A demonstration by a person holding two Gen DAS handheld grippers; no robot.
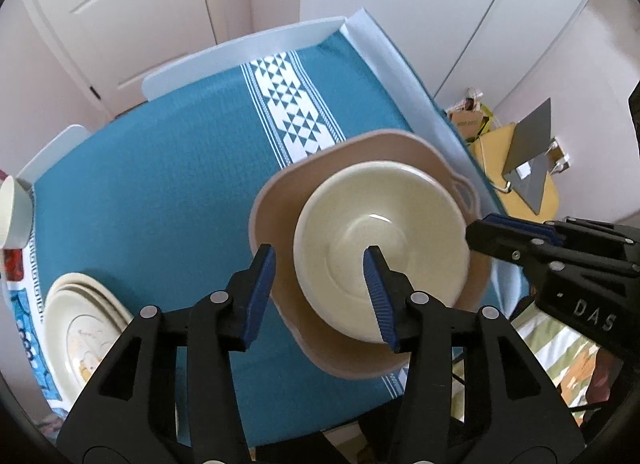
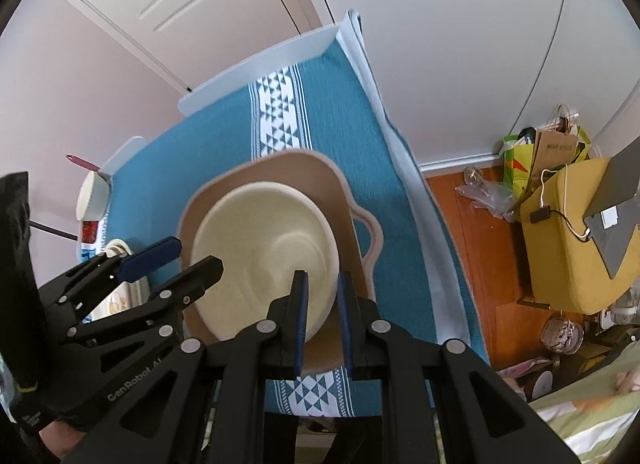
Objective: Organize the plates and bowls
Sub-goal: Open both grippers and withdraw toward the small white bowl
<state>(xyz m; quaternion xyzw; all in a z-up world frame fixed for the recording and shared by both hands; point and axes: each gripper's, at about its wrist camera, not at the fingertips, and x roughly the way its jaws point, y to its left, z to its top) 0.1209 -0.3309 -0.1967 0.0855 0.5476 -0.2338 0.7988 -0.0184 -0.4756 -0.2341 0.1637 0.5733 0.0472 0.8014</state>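
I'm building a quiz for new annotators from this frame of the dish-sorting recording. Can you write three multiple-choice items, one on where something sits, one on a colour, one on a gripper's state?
1. Where does the cream bowl sit?
A. Inside the tan dish
B. On the stack of plates
C. On the bare tablecloth

2. What is the main colour of the tablecloth?
A. Red
B. Teal blue
C. Yellow

3. How do the fingers of the left gripper stand?
A. Shut on a plate
B. Spread open over the cream bowl's near rim
C. Shut on a spoon

Answers:
1. A, the tan dish shows all round the bowl in both wrist views.
2. B, the cloth is teal with one white patterned stripe.
3. B, a wide gap shows between the two fingers, one outside the bowl's rim and one over its inside, and neither clamps anything.
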